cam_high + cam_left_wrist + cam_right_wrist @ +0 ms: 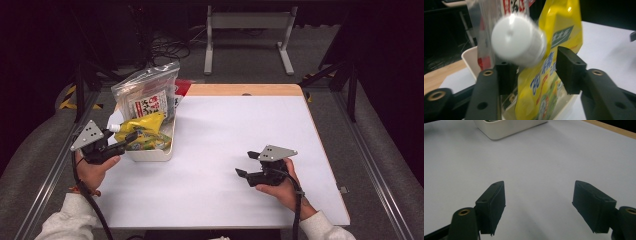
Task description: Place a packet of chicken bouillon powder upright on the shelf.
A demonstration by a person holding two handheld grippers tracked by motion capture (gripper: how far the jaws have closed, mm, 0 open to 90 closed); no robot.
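A yellow spouted pouch (144, 126) with a white cap (115, 128) lies in a white bin (150, 154) at the table's left side. A clear zip bag (147, 92) of packets stands behind it in the same bin. My left gripper (125, 141) is at the bin's left rim, open, with one jaw on each side of the pouch. In the left gripper view the blurred cap (517, 41) and pouch (559, 30) sit between the pads without being pressed by my left gripper (535, 62). My right gripper (247, 164) rests open over the bare white tabletop with nothing between its jaws (539, 195).
The white table surface (225, 130) stretches between the two hands, with a wooden strip (245, 90) along its far edge. A red packet (183, 87) pokes out behind the bin. A grey metal stand (247, 22) is on the floor beyond. The bin's corner (499, 130) lies ahead of the right gripper.
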